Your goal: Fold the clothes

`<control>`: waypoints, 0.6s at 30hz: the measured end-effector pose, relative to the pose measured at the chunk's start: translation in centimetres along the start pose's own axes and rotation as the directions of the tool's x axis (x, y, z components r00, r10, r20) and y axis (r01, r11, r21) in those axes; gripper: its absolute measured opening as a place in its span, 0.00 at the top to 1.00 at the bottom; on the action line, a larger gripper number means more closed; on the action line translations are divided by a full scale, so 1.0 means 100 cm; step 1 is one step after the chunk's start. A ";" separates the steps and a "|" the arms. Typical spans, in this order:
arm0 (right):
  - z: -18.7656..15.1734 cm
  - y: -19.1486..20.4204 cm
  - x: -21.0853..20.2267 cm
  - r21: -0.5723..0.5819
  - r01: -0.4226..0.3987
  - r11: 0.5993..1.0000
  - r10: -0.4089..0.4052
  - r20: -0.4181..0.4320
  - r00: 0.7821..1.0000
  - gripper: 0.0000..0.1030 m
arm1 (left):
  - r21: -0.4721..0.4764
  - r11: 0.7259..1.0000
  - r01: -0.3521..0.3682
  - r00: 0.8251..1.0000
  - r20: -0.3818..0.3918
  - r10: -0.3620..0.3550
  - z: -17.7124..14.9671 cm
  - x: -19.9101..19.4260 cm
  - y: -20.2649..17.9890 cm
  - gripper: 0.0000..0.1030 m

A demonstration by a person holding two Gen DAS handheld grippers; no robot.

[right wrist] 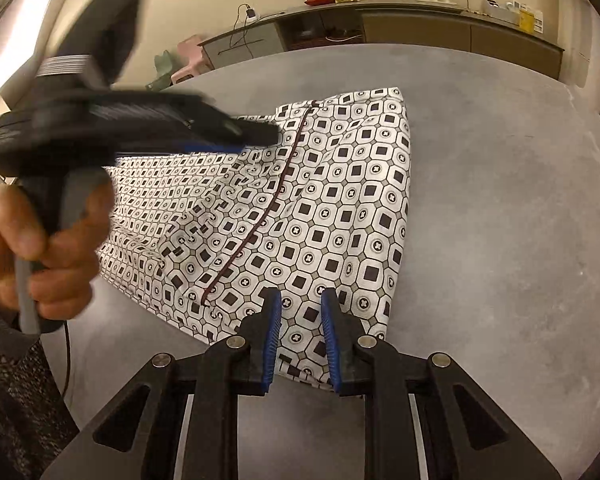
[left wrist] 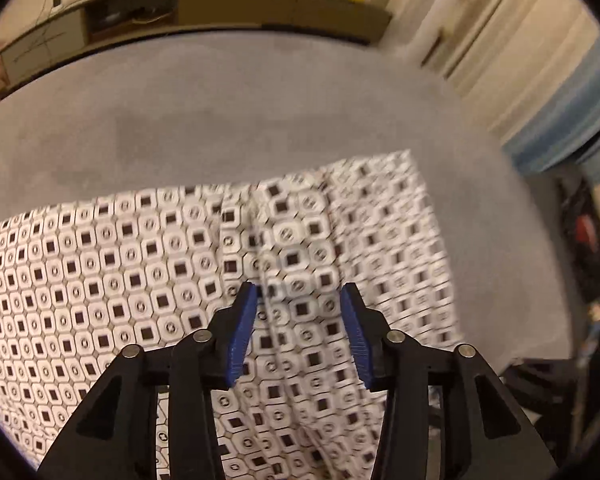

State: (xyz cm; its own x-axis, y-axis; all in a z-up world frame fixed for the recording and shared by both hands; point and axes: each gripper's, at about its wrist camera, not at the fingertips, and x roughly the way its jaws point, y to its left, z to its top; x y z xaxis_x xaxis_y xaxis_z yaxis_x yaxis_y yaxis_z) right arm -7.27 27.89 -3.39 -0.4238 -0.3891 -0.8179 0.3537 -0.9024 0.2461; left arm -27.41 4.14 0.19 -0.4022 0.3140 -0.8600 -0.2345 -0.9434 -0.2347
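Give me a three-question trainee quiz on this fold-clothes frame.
1. True or false: the right gripper is clamped on the garment.
2. What does the garment lie on? A) grey table B) bed C) floor
3. Fill in: the left gripper hovers over the garment with its jaws ____.

Key: 1. False, its jaws stand apart over the near edge. 2. A, the table. 3. Open.
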 end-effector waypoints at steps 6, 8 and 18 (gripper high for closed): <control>0.000 -0.006 -0.005 -0.004 -0.011 1.000 0.011 -0.015 1.000 0.78 | 0.023 1.000 0.003 1.000 0.025 -0.004 -0.027 -0.026 0.006 0.64; 0.000 -0.008 -0.004 -0.001 -0.016 1.000 0.016 -0.019 1.000 0.78 | 0.026 0.999 0.030 1.000 -0.005 -0.030 -0.040 -0.029 0.008 0.64; -0.001 -0.013 -0.018 0.002 0.002 1.000 -0.002 0.011 1.000 0.78 | -0.082 0.997 0.012 1.000 0.009 -0.011 -0.073 -0.040 0.028 0.62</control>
State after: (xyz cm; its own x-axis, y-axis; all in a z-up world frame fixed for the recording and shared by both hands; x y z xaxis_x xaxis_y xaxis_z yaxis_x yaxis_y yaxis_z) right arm -6.89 29.76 -2.26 -0.4336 -0.3891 -0.8128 0.3512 -0.9036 0.2452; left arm -19.99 -0.52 -0.29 -0.4076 0.3255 -0.8532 -0.1660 -0.9452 -0.2813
